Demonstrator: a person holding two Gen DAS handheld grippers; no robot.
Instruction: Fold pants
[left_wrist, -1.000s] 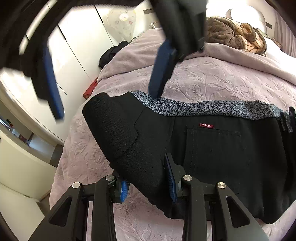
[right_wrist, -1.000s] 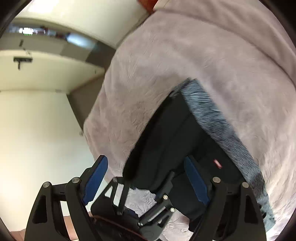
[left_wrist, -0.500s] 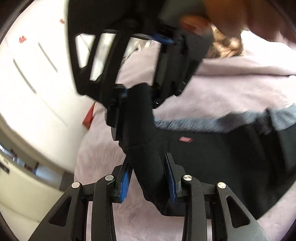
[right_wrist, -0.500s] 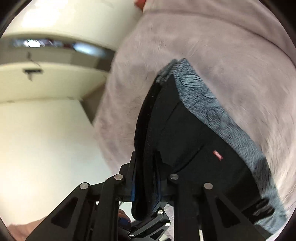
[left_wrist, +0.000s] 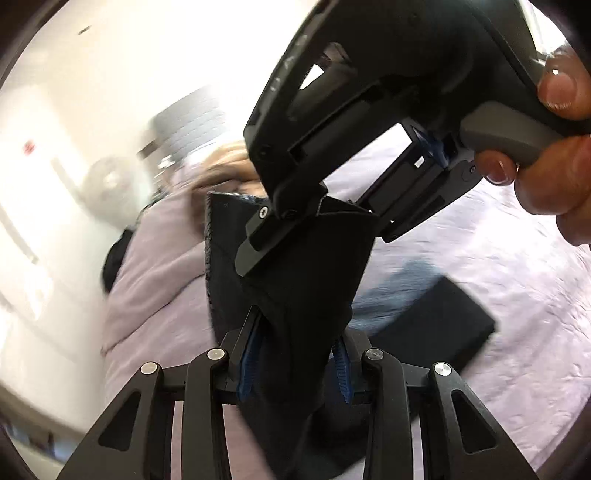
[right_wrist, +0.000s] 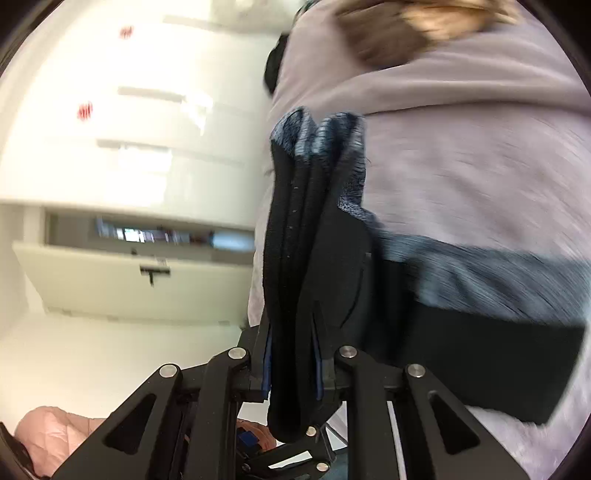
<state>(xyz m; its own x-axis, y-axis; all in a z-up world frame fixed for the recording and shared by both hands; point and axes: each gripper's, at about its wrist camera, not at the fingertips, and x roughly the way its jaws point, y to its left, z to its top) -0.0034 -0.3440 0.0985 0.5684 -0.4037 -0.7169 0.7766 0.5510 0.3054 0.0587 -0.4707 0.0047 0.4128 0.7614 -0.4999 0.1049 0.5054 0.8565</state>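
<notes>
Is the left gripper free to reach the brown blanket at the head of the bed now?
Probably not: the left gripper is shut on the black pants, and the right gripper stands before the brown blanket.

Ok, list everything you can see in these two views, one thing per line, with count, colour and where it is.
pants: one, black with a grey waistband, lifted at one end, the rest lying on the bed
bedspread: one, pale lilac, under the pants
blanket: one, brown, bunched at the far end of the bed
wardrobe doors: white, beside the bed
left gripper: one, black with blue pads, shut on the pants
right gripper: one, black with blue pads, shut on the pants
hand: one, holding the right gripper's handle
</notes>
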